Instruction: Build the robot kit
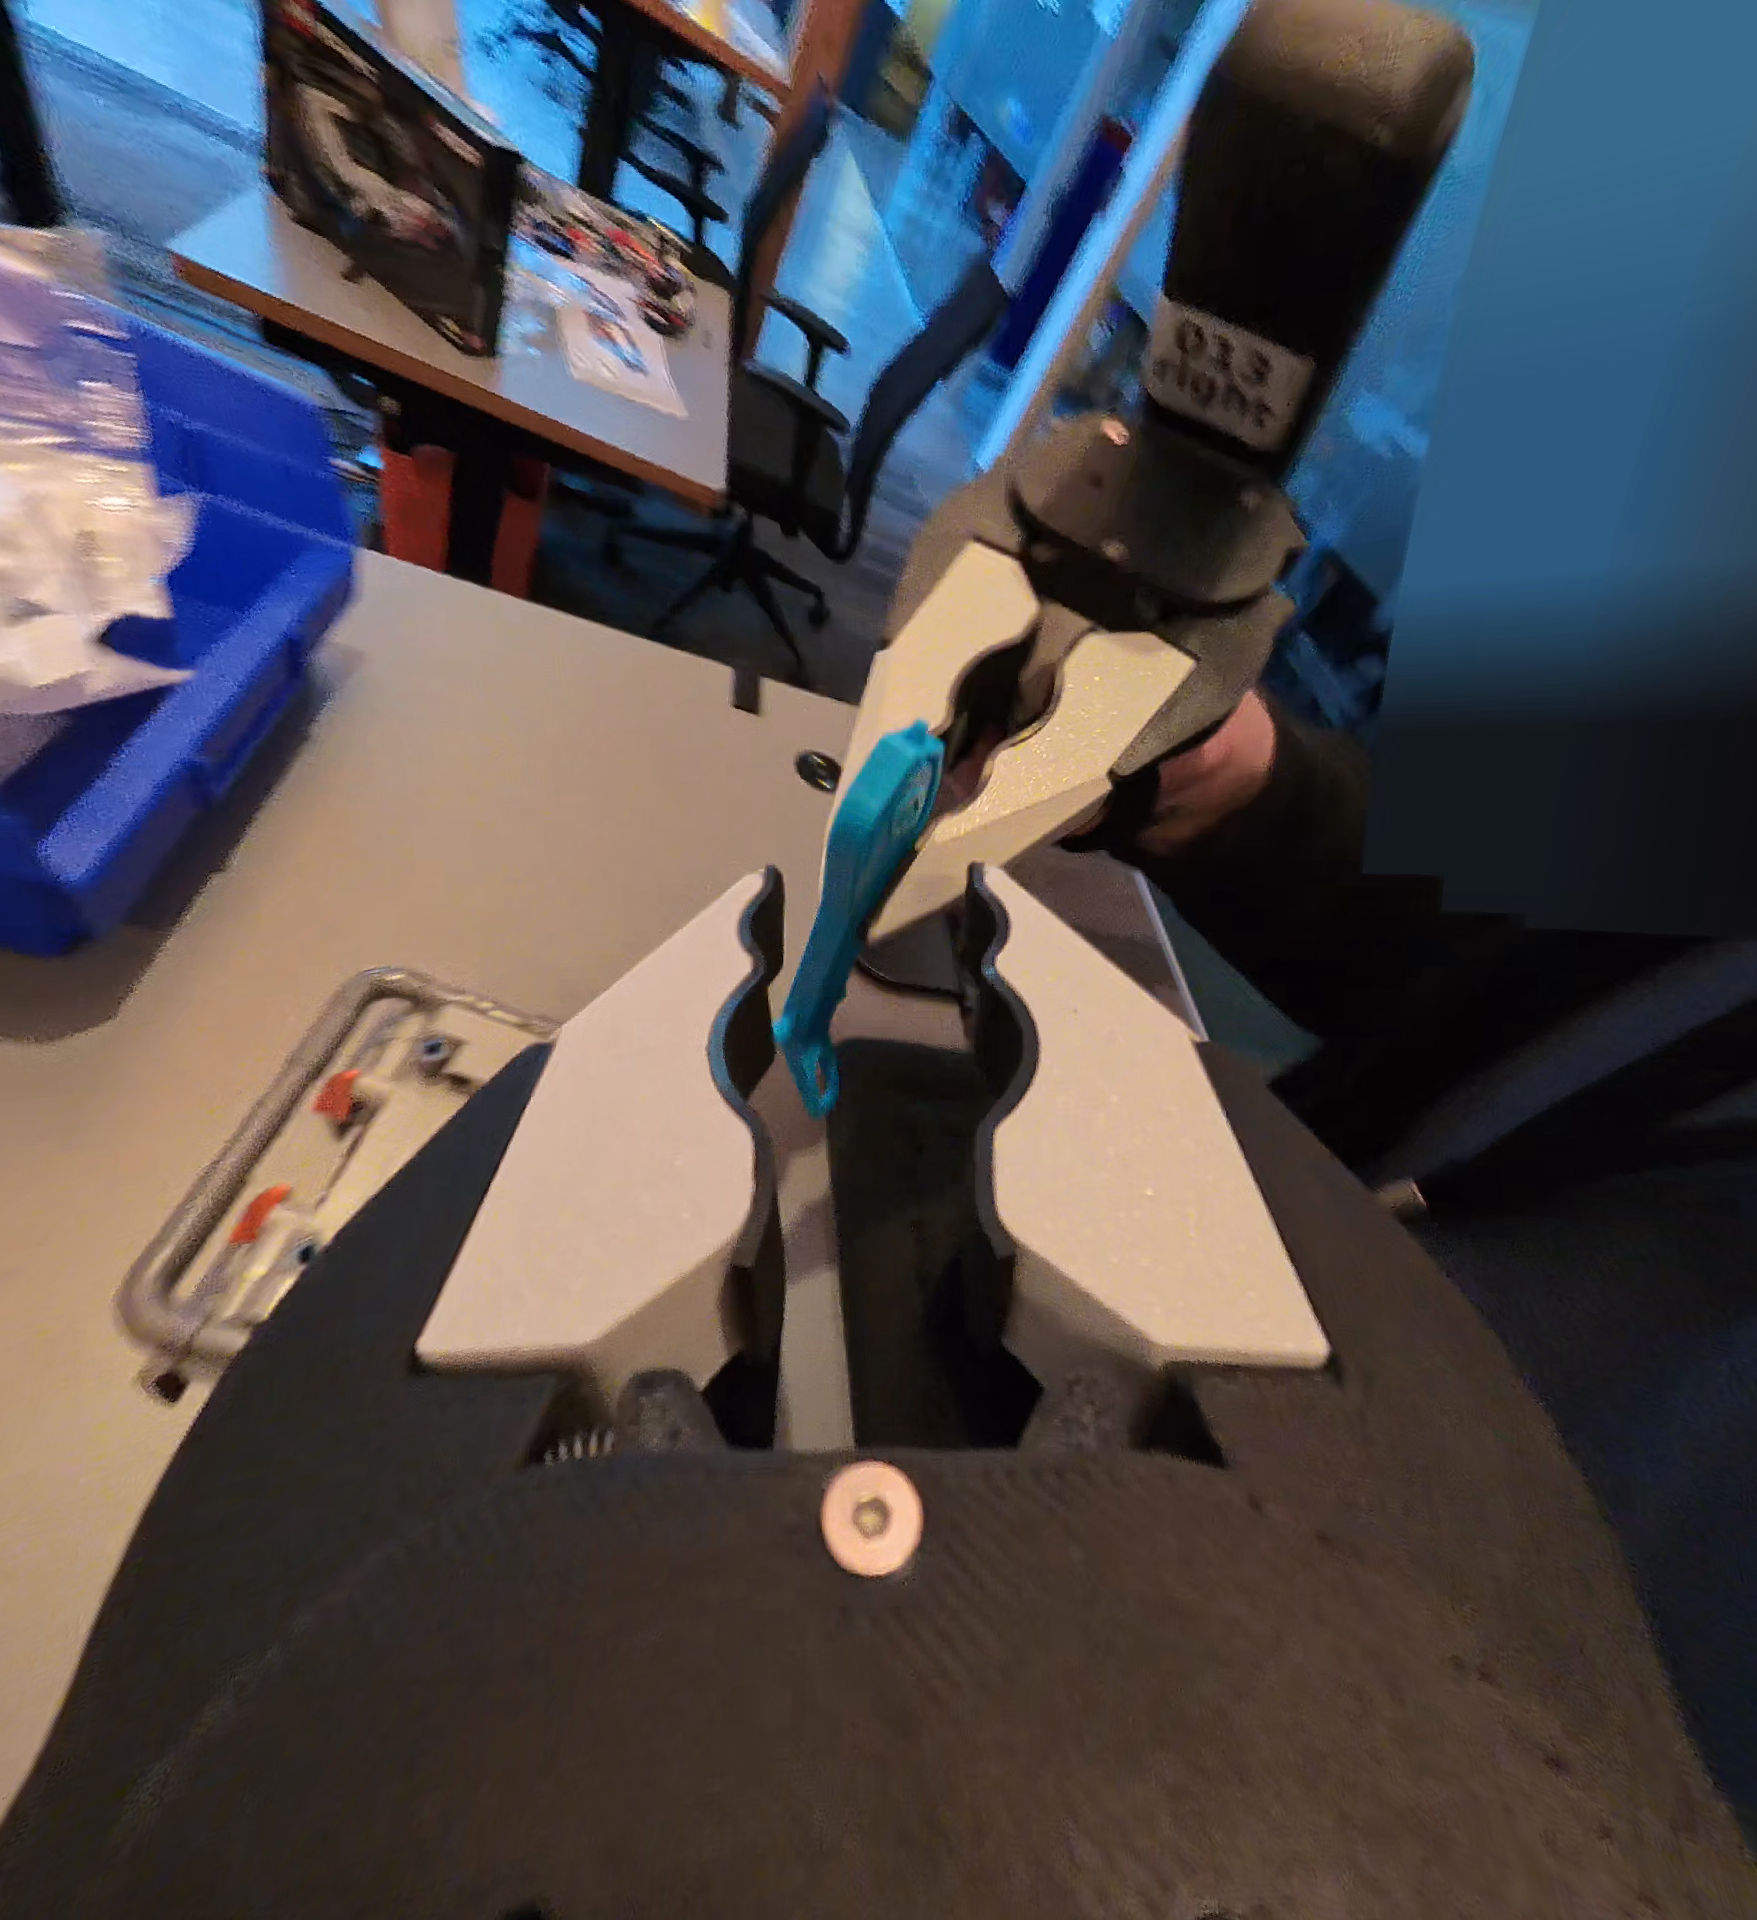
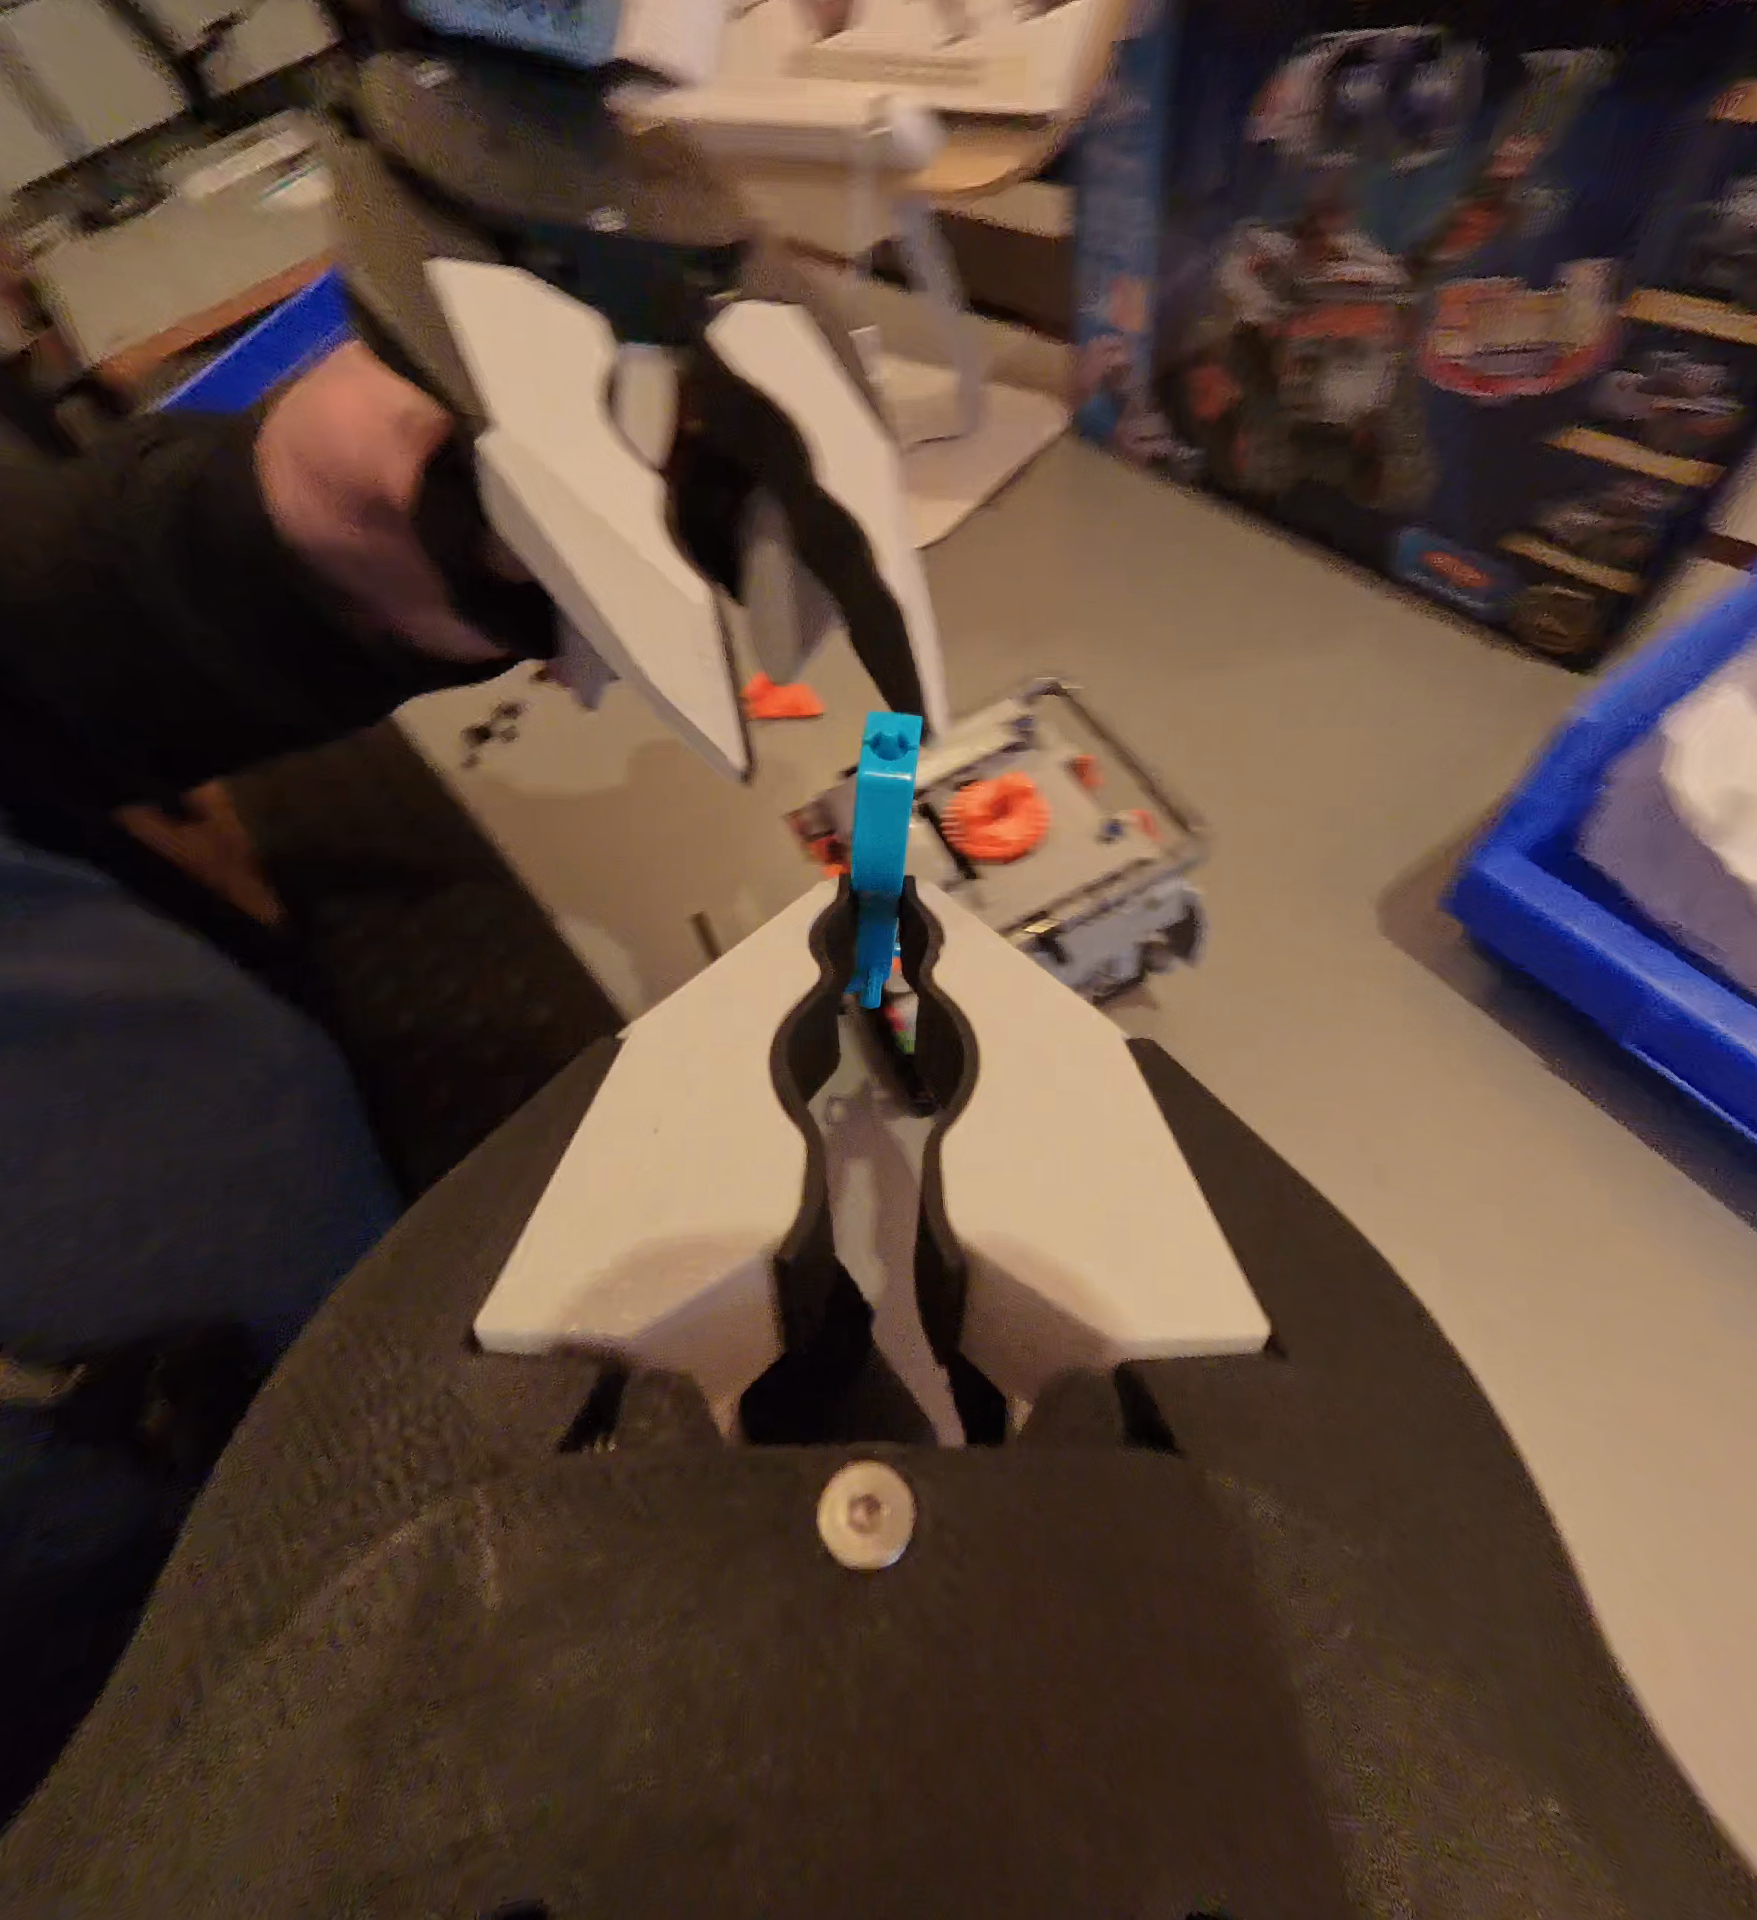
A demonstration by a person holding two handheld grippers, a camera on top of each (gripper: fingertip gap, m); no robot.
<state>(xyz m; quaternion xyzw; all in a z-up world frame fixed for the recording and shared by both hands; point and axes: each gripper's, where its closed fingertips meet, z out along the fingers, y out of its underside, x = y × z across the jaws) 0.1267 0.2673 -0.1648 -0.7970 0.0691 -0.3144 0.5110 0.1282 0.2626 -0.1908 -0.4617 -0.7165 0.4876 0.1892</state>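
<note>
At frame centre, the right claw (image 2: 872,896) is clamped on a turquoise plastic tool (image 2: 882,821), which sticks out past its tips. The left claw (image 1: 874,888) stands apart, holding nothing, its fingers either side of the tool's lower end. Below, on the grey desk (image 2: 1217,665), lies a clear tray (image 2: 1050,821) of small orange parts. A blue bin (image 1: 199,665) sits at upper left.
</note>
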